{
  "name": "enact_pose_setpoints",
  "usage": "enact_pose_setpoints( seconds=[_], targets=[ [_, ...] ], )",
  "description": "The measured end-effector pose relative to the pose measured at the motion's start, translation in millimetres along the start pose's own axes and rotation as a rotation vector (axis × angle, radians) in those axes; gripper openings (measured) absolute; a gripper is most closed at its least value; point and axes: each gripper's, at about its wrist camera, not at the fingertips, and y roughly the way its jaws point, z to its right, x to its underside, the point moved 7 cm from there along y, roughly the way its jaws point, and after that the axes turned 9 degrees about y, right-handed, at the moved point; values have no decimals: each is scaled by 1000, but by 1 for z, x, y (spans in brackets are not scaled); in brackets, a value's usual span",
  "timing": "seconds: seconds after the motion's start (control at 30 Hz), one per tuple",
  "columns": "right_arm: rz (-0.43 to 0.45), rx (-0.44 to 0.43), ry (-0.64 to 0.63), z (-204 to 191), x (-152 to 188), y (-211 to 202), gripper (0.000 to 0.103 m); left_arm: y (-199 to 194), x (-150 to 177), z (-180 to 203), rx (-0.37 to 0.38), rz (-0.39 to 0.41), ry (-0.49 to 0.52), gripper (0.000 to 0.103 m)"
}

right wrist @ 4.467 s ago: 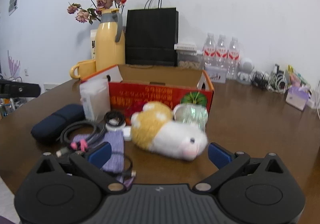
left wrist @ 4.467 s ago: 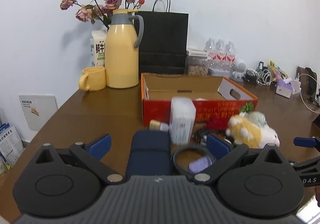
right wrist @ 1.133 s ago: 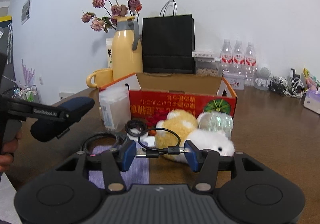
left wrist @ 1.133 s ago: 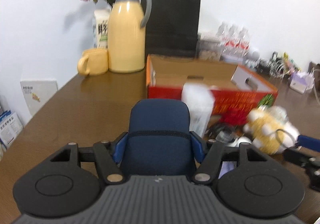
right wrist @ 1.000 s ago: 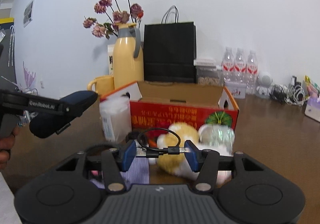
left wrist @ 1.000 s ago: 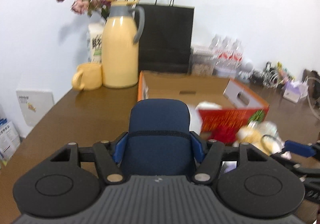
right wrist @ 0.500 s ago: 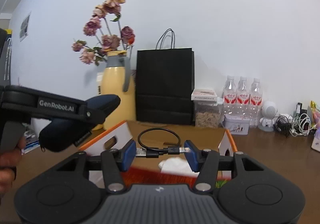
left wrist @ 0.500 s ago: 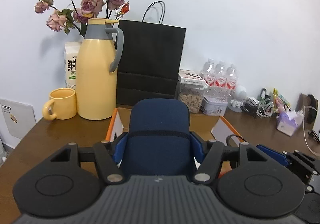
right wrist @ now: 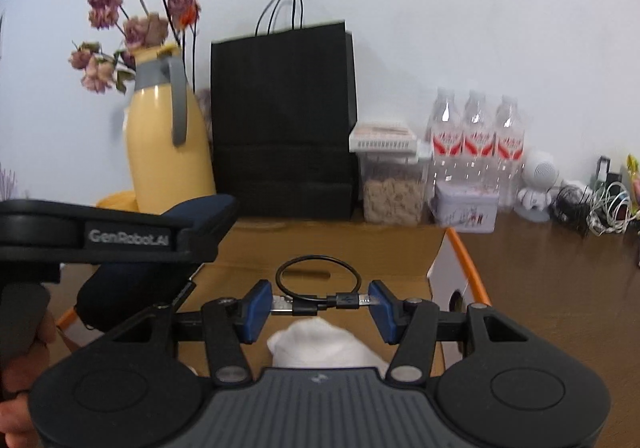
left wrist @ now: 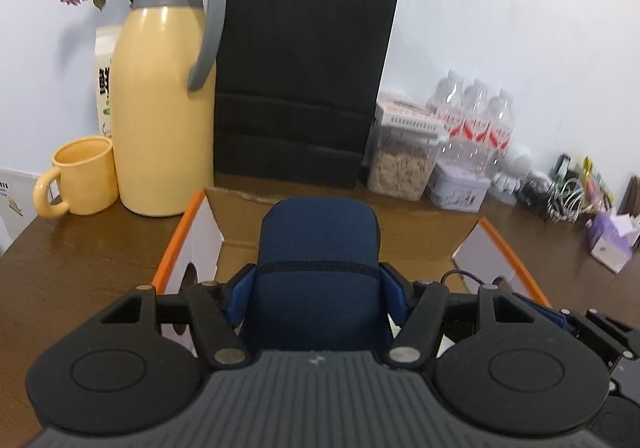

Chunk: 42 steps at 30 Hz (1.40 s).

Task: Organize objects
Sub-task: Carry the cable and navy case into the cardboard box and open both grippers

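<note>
At the lower centre of the left wrist view, your left gripper [left wrist: 318,284] was clamped on the navy pouch [left wrist: 318,248], its blue pads pressed to the pouch's two sides. Half a second before, the same view showed the pouch against the black paper bag [left wrist: 304,80] with only a corner of the cardboard box [left wrist: 176,248] in sight; now the box's orange-edged walls framed the pouch at left and right, so you had carried it over the open box. In the lower centre of the right wrist view, your right gripper [right wrist: 318,308] was closed on the short black cable [right wrist: 318,288], plug ends bridging the blue pads and the loop standing above them. Here too the box floor [right wrist: 360,248] had come to fill the middle of the frame, with a white soft item [right wrist: 320,344] lying beneath the jaws. Both loads thus appeared to hang above the box interior; release seemed the remaining step for each.
</note>
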Motion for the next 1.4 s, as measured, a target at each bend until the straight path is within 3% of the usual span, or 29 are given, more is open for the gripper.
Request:
enact_pose_setpoints(
  seconds=[0.17, 0.2, 0.23, 0.27, 0.3, 0.37, 0.9, 1.17, 1.4],
  targets=[
    [-28, 15, -1, 3, 7, 2, 53, 1, 4, 2, 0, -18, 16, 68],
    [-30, 20, -2, 3, 8, 1, 53, 0, 5, 3, -1, -20, 19, 71],
    [-31, 24, -4, 3, 9, 0, 55, -2, 4, 3, -6, -13, 23, 82],
    [-31, 30, -5, 3, 10, -1, 70, -3, 3, 4, -7, -2, 28, 103],
    [-21, 39, -6, 4, 9, -3, 90, -6, 2, 5, -10, 17, 29, 103],
    [10, 58, -15, 4, 8, -8, 103, -12, -1, 5, -24, 44, 29, 103],
    [34, 46, -23, 2, 6, -25, 103, -26, -5, 9, -6, 76, 35, 103],
    [82, 27, -57, -5, 3, -51, 103, -68, -8, 8, 11, 156, 52, 103],
    [104, 22, -77, -9, 10, -81, 103, -104, 6, -2, 7, 171, 65, 103]
  ],
)
